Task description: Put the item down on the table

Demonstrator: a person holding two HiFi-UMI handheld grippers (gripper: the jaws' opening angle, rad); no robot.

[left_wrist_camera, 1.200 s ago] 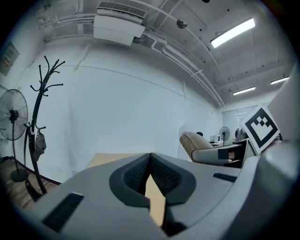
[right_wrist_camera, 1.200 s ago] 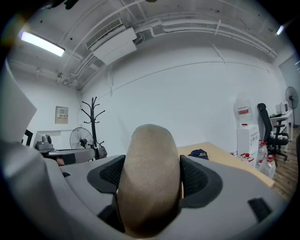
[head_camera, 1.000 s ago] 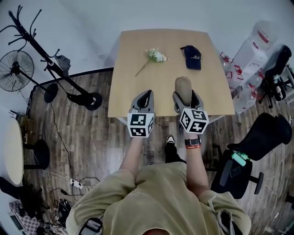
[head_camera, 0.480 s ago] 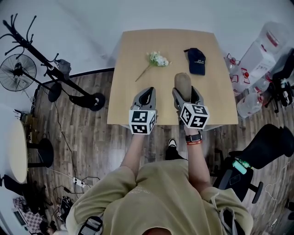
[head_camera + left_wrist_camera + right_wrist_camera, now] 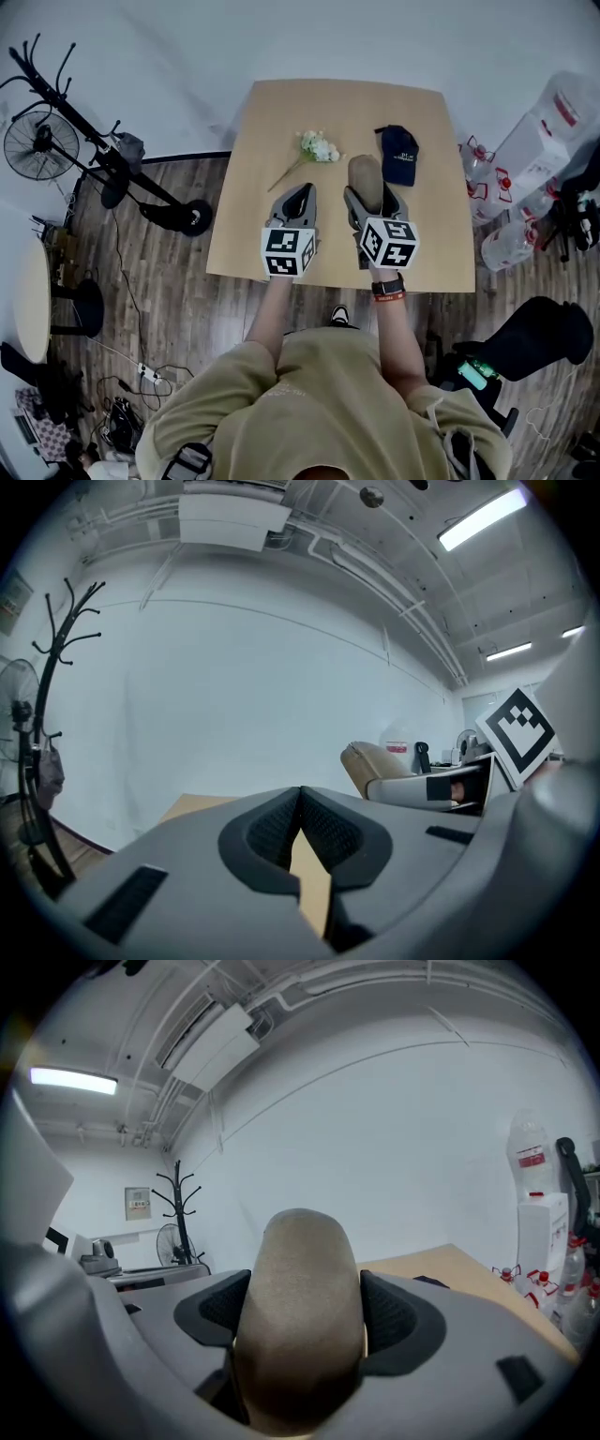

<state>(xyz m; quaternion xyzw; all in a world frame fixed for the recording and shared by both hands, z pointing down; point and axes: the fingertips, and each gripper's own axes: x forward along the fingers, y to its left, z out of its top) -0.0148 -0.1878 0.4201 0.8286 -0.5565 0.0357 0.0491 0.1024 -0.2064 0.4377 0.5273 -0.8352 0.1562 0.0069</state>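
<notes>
A tan, rounded, loaf-like item (image 5: pixel 367 180) (image 5: pixel 298 1321) stands upright between the jaws of my right gripper (image 5: pixel 369 196) (image 5: pixel 300 1312), which is shut on it; the dark pads press both its sides. It hangs over the near middle of the light wooden table (image 5: pixel 281 244). My left gripper (image 5: pixel 293 202) (image 5: pixel 300 799) is beside it to the left, shut with nothing between its pads, its tips meeting. In the left gripper view the tan item (image 5: pixel 370 761) shows at the right in the other gripper.
A white flower sprig (image 5: pixel 309 153) lies on the table's far left part and a navy cap (image 5: pixel 398 156) at the far right. A black coat stand (image 5: pixel 103 155) and fan (image 5: pixel 37 145) are to the left, water bottles (image 5: pixel 525 178) and office chairs (image 5: pixel 534 342) to the right.
Both grippers have moved a little farther over the table, the right one still carrying the tan item. The view has shifted, so the table sits lower in the frame.
</notes>
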